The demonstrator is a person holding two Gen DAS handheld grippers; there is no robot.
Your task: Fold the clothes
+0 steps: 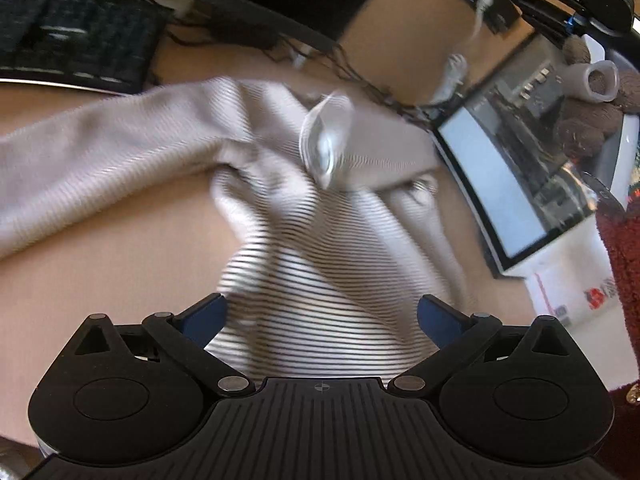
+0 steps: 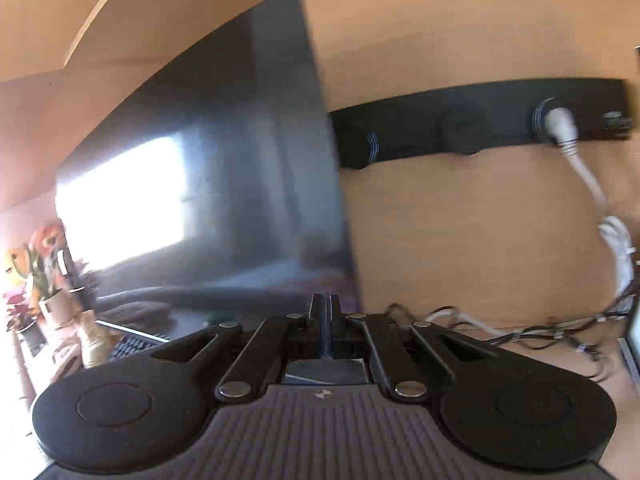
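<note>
Sprawling across the middle of the left wrist view, the striped garment (image 1: 304, 248) lies bunched and twisted on the table (image 1: 112, 264), one sleeve stretching to the left edge of the frame and a folded ridge running toward the lower right. The left hand-held gripper (image 1: 320, 320) hangs over the near part of the cloth with its blue pads spread wide and nothing pinched between them, so the fabric is not gripped on this side. The right hand-held gripper (image 2: 325, 320) has its jaws pressed together; whether a thin edge of cloth is caught in them I cannot tell, since its view shows none and faces the dark monitor (image 2: 224, 184), the black power strip (image 2: 480, 124) and the white cable (image 2: 580, 168). A clear, blurred object (image 1: 326, 140), possibly a glass, shows over the garment at the centre, and its true place is unclear. The main risk, as I judge it, is that dragging or lifting the cloth tips that object or snags the tangle of cables (image 1: 352, 72) at the upper centre. A swing of the right tool near the monitor could strike the screen, and the laptop (image 1: 520, 168) at the right sits close to the fabric's far edge.
</note>
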